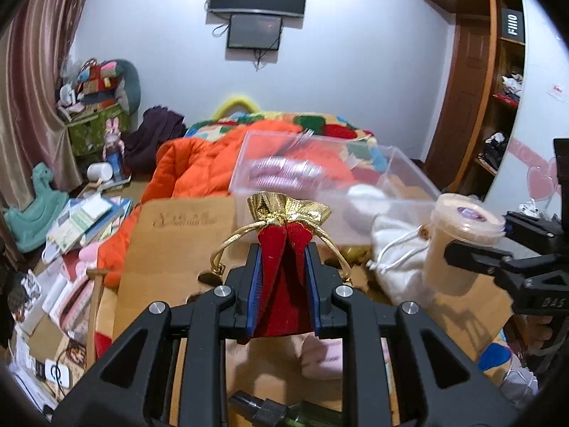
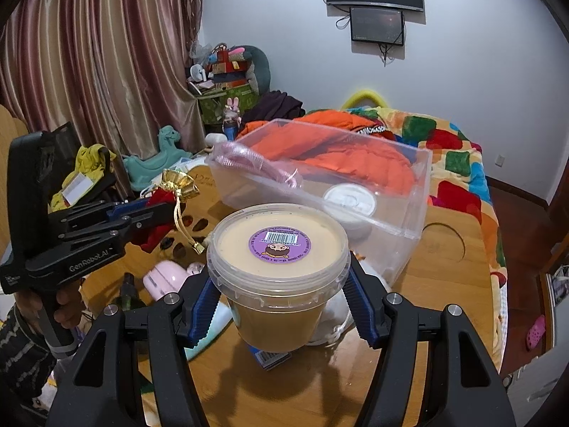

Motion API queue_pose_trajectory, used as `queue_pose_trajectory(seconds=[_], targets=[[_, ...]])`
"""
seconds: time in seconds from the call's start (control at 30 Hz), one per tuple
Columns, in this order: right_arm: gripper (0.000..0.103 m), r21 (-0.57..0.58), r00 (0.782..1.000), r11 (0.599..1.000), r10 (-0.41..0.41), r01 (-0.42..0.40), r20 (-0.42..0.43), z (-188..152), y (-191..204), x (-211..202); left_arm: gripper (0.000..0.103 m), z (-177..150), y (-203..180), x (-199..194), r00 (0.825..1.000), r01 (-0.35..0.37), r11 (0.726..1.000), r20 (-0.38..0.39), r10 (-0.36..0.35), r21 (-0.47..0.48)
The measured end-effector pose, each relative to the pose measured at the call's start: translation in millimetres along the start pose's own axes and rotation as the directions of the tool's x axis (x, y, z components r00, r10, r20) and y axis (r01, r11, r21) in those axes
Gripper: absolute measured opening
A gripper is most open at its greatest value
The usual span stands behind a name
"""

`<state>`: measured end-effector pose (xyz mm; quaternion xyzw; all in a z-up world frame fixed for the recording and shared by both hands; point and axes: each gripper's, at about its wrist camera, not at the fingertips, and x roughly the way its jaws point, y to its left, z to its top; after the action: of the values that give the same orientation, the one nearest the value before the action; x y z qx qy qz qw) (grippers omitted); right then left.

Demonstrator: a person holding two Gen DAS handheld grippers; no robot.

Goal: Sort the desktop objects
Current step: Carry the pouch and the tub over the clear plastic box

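We have both tools loaded. Our left gripper [image 1: 283, 267] is clenched on the red velvet pouch [image 1: 282, 284], its gold collar [image 1: 288, 208] pointing at twelve o'clock toward the clear bin [image 1: 409, 174]. Our right gripper [image 2: 281, 306] clamps the beige tub [image 2: 277, 270] below its lid rim, lifted above the wooden table [image 2: 444, 284], the bin at one o'clock. The risk, as we judge it: the tub's tapered wall could slide down between the pads (the grip sits low), and the pouch's dangling gold cord [image 2: 179, 222] could snag on the bin's edge.
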<state>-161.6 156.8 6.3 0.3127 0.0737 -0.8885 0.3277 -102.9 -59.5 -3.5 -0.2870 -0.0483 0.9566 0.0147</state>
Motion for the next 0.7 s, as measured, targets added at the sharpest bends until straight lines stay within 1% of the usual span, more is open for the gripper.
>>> queue_pose_trajectory(seconds=[0.2, 0.3, 0.53, 0.7], targets=[[0.061, 0.006, 1.0, 1.0, -0.016, 0.016, 0.025, 12, -9, -8, 0.022, 29, -10, -7, 0.998, 0.063, 0.998, 0.025, -0.064, 0.021], [0.06, 0.014, 0.999, 1.0, -0.024, 0.023, 0.034, 22, -16, -10, 0.022, 42, -16, -5, 0.996, 0.08, 0.996, 0.033, -0.081, 0.039], [0.06, 0.031, 0.998, 0.999, -0.041, 0.039, 0.051, 41, -36, -12, 0.022, 70, -31, 4, 0.993, 0.112, 0.99, 0.023, -0.115, 0.089], [0.061, 0.04, 0.997, 0.997, -0.061, 0.059, 0.047, 51, -51, -2, 0.022, 82, -36, 16, 0.991, 0.133, 0.986, 0.007, -0.134, 0.097]])
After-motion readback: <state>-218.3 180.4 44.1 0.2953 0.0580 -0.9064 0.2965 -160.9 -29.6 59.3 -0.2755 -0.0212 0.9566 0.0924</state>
